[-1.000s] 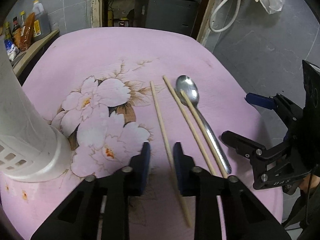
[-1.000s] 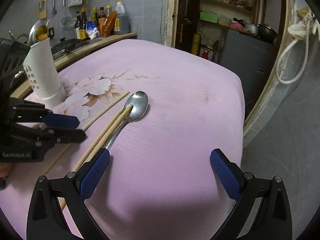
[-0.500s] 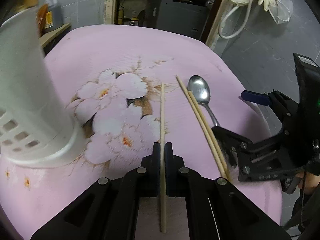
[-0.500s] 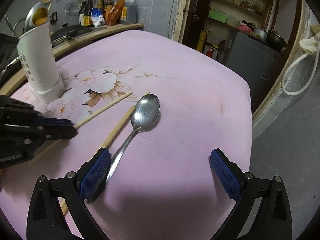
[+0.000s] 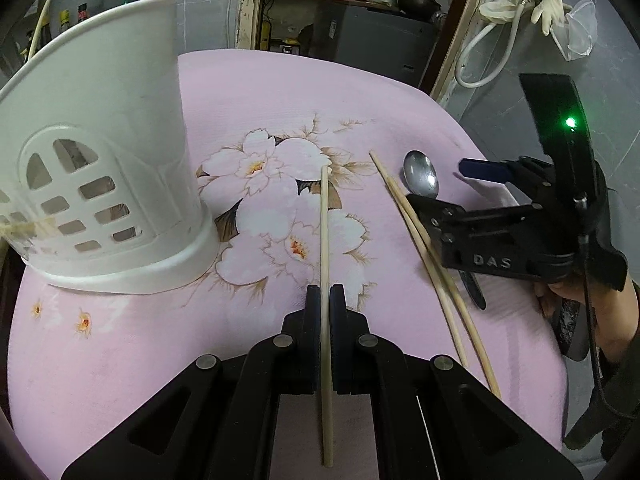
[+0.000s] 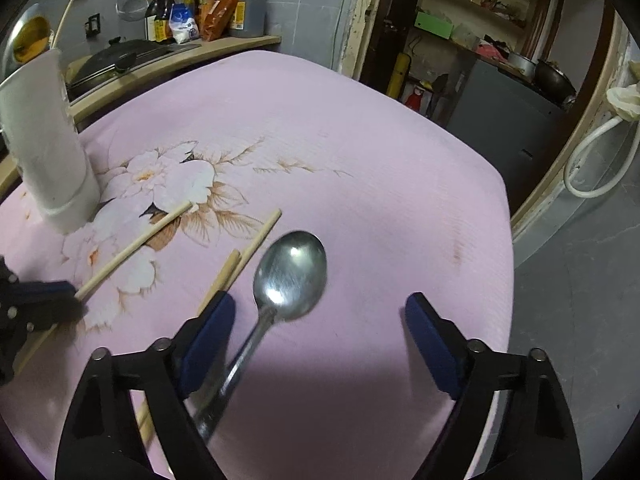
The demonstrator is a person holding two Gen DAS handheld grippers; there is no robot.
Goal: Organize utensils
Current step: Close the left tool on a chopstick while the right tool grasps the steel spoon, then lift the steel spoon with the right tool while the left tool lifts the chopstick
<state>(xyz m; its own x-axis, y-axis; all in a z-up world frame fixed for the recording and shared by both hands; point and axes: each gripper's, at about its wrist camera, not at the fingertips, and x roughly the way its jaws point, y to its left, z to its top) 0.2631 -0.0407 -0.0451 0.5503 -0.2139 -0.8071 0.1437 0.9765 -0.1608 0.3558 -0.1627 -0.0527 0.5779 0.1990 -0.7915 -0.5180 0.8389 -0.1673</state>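
Observation:
My left gripper (image 5: 325,308) is shut on a wooden chopstick (image 5: 324,220), which points away over the flower print. Two more chopsticks (image 5: 420,240) lie side by side to its right, beside a steel spoon (image 5: 420,176). In the right wrist view, my right gripper (image 6: 316,308) hangs over the spoon (image 6: 292,272). Its jaws are closing, with the spoon's handle between them near the left finger and neither pad pressing on it. The chopstick pair (image 6: 248,252) lies just outside that finger. A white utensil holder (image 5: 112,168) stands upright at the left.
The pink flowered tablecloth (image 6: 360,160) covers the table, whose edge drops to a grey floor on the right. Bottles (image 6: 208,12) and a pan stand on a counter behind. A hand (image 5: 576,292) holds the right gripper. A ladle and a stick rise from the holder.
My left gripper has shut on the single chopstick and moved nearer the holder. My right gripper has moved in over the spoon, and its jaws have narrowed.

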